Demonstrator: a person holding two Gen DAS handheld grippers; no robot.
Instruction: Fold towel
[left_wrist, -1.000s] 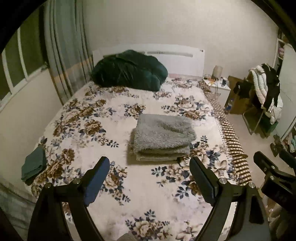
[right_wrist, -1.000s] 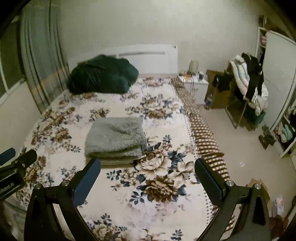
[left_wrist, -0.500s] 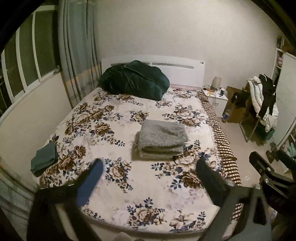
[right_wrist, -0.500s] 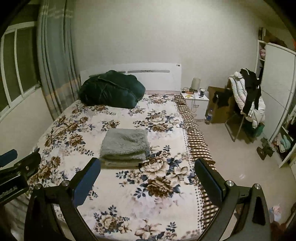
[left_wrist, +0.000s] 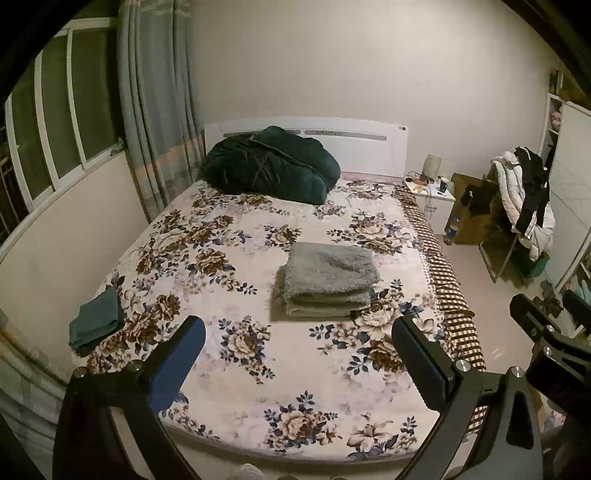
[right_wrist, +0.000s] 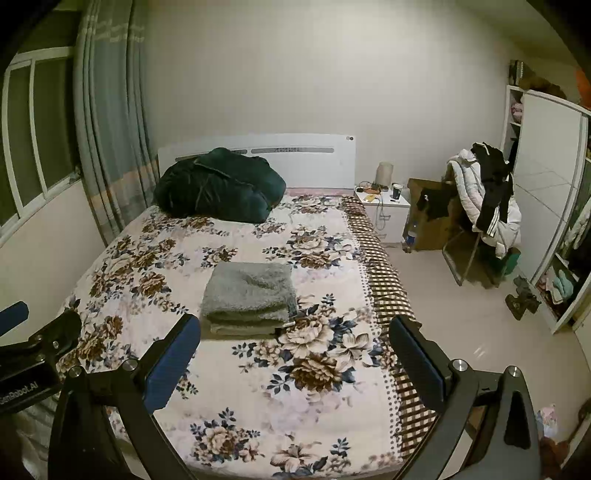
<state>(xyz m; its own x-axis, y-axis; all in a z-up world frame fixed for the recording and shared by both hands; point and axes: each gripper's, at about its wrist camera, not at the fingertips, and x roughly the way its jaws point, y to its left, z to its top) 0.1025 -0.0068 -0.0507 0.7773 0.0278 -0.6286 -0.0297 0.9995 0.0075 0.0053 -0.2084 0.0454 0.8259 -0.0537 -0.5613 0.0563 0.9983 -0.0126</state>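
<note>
A grey fluffy towel (left_wrist: 328, 278) lies folded in a neat stack in the middle of the floral bed (left_wrist: 229, 302); the right wrist view shows the same towel (right_wrist: 249, 295). My left gripper (left_wrist: 299, 354) is open, well back from the towel near the foot of the bed, holding nothing. My right gripper (right_wrist: 295, 350) is open too, also behind the foot of the bed and empty. Each gripper's body shows at the edge of the other's view.
A dark green quilt (left_wrist: 269, 166) is bunched at the headboard. A small folded green cloth (left_wrist: 96, 325) lies on the bed's left edge. Right of the bed stand a white nightstand (right_wrist: 384, 206), a chair piled with clothes (right_wrist: 484, 199) and a wardrobe (right_wrist: 550, 192).
Both grippers have pulled back and up from the bed, so the folded towel looks smaller and farther away. The towel itself has not moved.
</note>
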